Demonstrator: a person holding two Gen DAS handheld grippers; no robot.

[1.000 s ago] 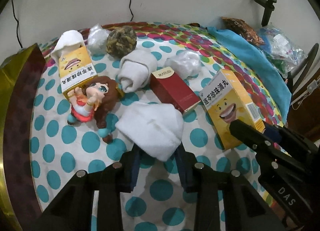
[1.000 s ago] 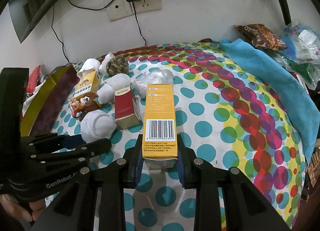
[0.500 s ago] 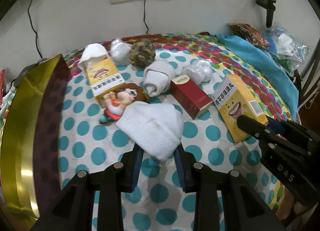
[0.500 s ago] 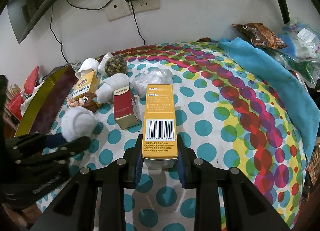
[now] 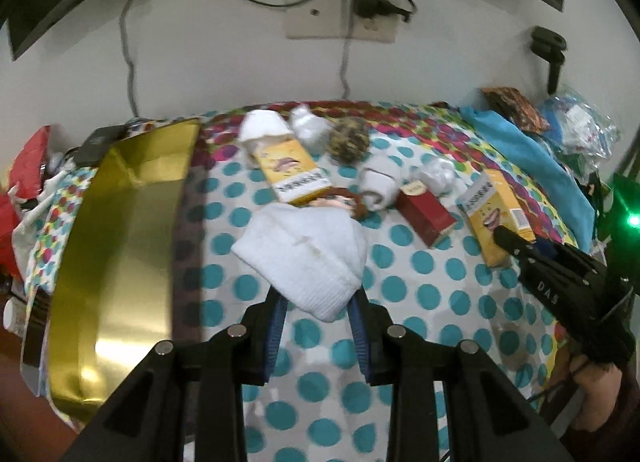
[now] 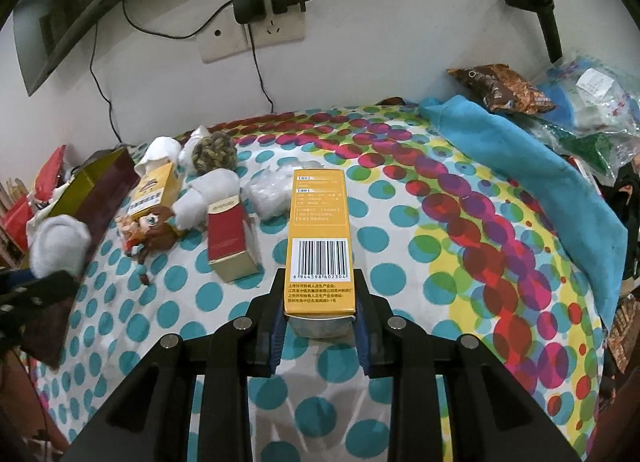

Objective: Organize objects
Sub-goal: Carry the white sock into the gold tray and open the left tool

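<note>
My left gripper is closed on a white rolled sock; its cuff end sits pinched between my blue finger pads, and the bulk of it projects forward, clear of the dotted cloth. To the left of my left fingers lies a gold box, open side up, its near edge just beside the sock.

My right gripper is closed on the near end of a yellow carton, barcode face up; the carton runs straight ahead from my fingers.

Ahead of my left fingers, the left view shows a second yellow carton, a doll mostly hidden behind the sock, a red box, another rolled sock and a speckled ball. That view also shows the smiling front face of the carton held on the right, which the right view cannot see.

The right view shows the doll in full, lying left of the red box, and a crumpled plastic bag just left of the held carton. It also shows a blue towel well to the right of my right fingers, and the sock held at the far left edge, close to the gold box's dark wall.
</note>
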